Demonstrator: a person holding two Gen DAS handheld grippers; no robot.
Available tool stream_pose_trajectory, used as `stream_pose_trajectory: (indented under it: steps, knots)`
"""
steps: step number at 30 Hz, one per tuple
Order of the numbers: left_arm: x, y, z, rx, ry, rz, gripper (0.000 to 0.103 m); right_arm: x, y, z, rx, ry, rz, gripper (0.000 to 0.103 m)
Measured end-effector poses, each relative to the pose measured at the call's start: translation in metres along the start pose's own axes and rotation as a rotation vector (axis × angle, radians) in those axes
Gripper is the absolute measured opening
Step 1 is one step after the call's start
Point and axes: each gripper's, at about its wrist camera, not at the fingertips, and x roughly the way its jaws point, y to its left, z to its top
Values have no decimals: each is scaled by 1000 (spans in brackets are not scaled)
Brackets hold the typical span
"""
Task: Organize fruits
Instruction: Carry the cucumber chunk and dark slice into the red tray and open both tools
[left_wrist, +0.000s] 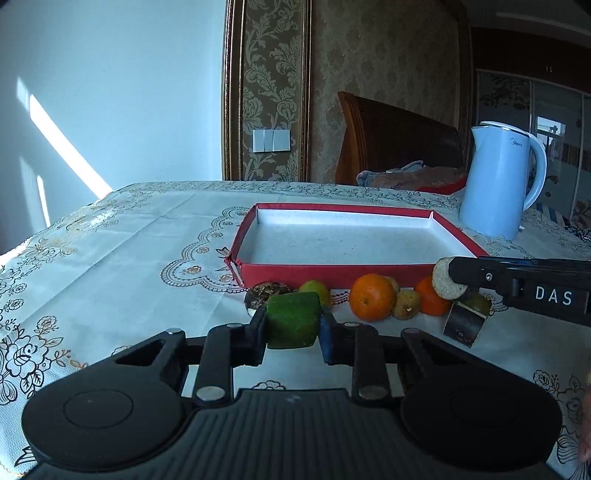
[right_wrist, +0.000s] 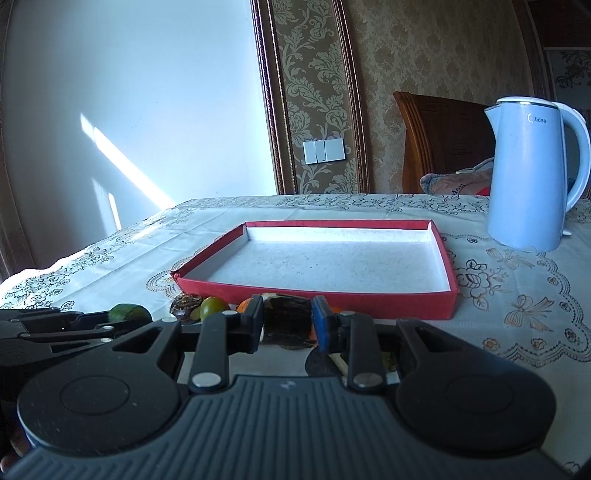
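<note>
Green and squashy-looking, the green fruit (left_wrist: 293, 320) sits tight between the jaws of the left gripper (left_wrist: 293, 328), held up off the bench (left_wrist: 129, 251). The right gripper (right_wrist: 287, 325) has its jaws closed on a dark fruit (right_wrist: 286, 320), low and just in front of the red box (right_wrist: 369, 305). That box has nothing in it yet. Two oranges (left_wrist: 372, 297) and some small fruits wait in a row beside its near wall. I think both fruits should go up and over that wall, one at a time so the grippers don't bump. Lower each one softly onto the white floor, then let go, so it doesn't roll. Keep away from the blue kettle (left_wrist: 500, 181).
</note>
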Motion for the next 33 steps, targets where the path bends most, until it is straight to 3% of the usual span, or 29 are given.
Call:
stream_pose_trajectory:
  steps: [11,17,24,33]
  knots:
    - [61,-39,46,-1,-15,2,27,27,-19,30,-7,-4,-57,27]
    - [102,-45,61,-14,11,-5,27,68,-39,39,16,59,-82,27]
    - [136,-50,60,-2,65,-22,27,99,-44,36,-24,92,-99,28]
    - [159,-49,49,-2,148,-24,27,109,-44,28,-27,120,-82,28]
